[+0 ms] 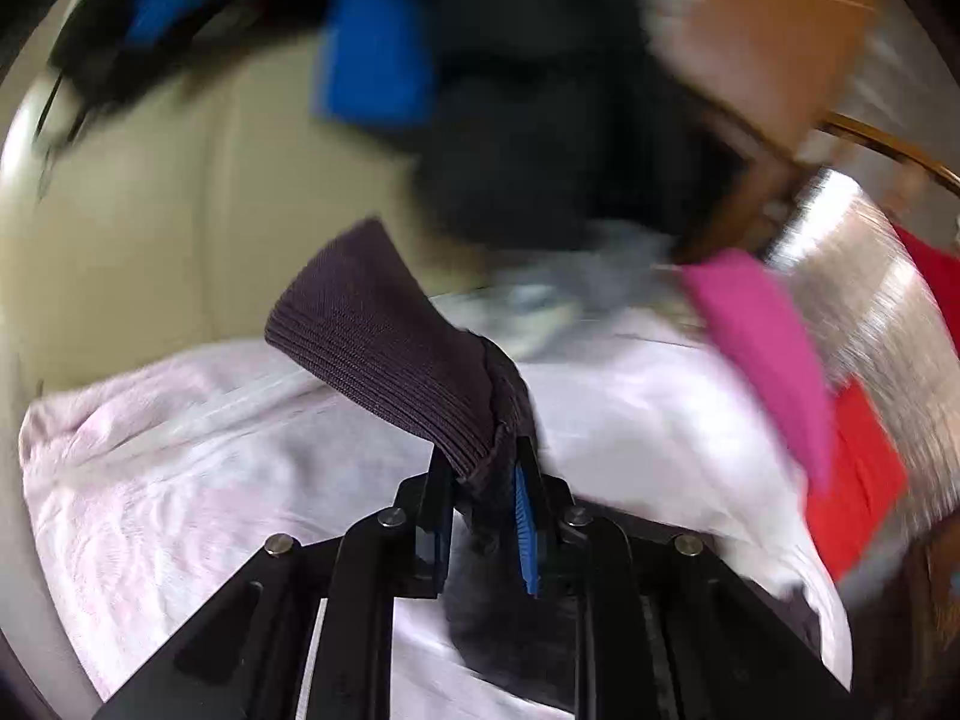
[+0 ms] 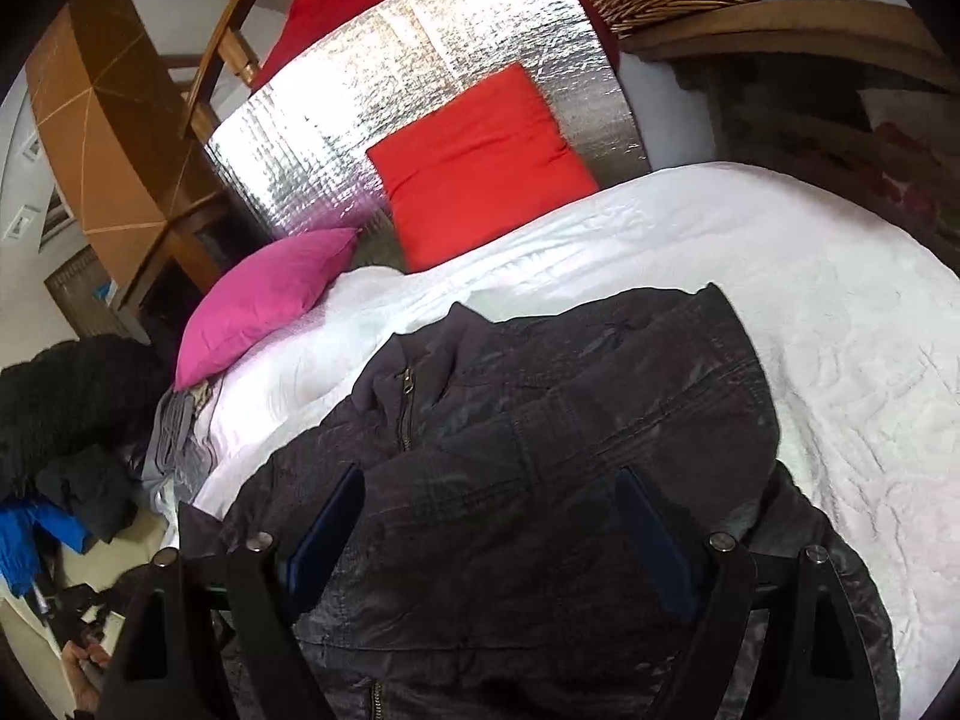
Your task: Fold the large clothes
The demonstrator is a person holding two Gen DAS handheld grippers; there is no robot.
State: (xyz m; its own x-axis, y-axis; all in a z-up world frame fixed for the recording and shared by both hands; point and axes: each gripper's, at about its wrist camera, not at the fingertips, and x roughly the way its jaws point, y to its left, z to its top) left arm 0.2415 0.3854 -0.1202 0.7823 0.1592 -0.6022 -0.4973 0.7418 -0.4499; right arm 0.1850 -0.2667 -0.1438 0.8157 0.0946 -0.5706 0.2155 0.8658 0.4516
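Jacket on bed, cuff in left jaws

Jacket (image 2: 540, 420): dark, zip front, lay on white bedspread (image 2: 810, 312). Ribbed cuff (image 1: 384, 348) was pinched in left gripper (image 1: 480, 480), jaws narrow on it. Right gripper (image 2: 486, 516): jaws wide, over jacket, nothing held. Pink cushion (image 2: 270, 300) & red cushion (image 2: 474, 162) near bed head.

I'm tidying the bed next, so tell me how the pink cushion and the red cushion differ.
The pink cushion lies tilted at the bed's edge, half on the white bedspread; the red cushion leans against the silver foil panel. The pink cushion looks narrower, showing a pointed corner; the red cushion looks broader and squarer. Both are plain, single-coloured and sit at the head of the bed.
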